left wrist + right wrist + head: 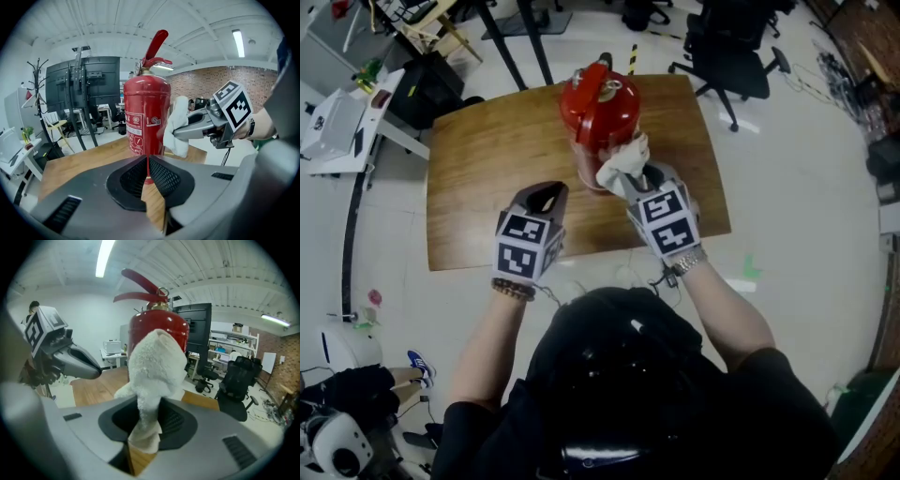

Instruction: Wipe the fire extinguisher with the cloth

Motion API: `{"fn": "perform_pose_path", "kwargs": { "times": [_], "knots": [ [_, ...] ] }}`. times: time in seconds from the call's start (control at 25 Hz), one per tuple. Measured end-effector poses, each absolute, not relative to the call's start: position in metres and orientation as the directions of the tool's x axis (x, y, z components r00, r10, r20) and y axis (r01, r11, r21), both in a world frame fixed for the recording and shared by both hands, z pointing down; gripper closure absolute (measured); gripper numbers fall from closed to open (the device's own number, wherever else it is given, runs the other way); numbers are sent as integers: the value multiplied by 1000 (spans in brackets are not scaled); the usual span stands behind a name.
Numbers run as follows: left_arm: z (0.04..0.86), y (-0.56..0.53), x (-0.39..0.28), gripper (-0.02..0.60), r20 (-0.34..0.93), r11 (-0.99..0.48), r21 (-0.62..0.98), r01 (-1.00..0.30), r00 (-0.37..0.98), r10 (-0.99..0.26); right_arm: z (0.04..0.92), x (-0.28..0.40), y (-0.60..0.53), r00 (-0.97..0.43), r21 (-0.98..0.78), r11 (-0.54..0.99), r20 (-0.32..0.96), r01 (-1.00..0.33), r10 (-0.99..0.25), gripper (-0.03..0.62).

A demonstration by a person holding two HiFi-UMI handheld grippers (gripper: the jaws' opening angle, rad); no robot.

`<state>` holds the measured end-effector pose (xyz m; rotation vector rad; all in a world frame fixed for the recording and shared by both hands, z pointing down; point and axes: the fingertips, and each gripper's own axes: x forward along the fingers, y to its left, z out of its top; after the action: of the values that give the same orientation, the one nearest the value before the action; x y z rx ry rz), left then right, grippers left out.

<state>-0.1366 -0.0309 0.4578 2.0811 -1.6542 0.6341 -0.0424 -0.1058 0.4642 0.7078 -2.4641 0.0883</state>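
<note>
I am holding the right gripper (630, 180) up to the fire extinguisher (600, 112), and its jaws are clamping a bunched white cloth (623, 161); in the right gripper view the cloth (154, 364) is filling the gap between the pads and bulging out in front of them, covering much of the red cylinder (158, 326). The extinguisher is standing upright on the wooden table (487, 169), close to the far edge and a little right of its middle, with its red lever on top. From the left gripper view the cloth (178, 126) is lying against the side of the cylinder (146, 117) that faces me, about halfway up. I am hovering the left gripper (546, 195) over the table's near half, just left of the extinguisher and apart from it; its jaws (147, 176) are pressing together with nothing between them. A black office chair (736, 56) is standing on the floor beyond the table's far right corner.
</note>
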Motion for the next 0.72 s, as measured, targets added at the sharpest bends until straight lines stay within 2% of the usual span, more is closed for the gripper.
{"fn": "perform_pose_path", "kwargs": {
  "times": [0.32,0.72],
  "knots": [
    [455,-32,-150,571,572,-333,41,-942,296,-765,510,-43,-106,-599,122,789,584,-603,-548,477],
    [469,-27,-156,571,592,-425,43,-904,366,-718,574,-45,-104,-519,170,763,640,-624,-567,477]
  ]
}}
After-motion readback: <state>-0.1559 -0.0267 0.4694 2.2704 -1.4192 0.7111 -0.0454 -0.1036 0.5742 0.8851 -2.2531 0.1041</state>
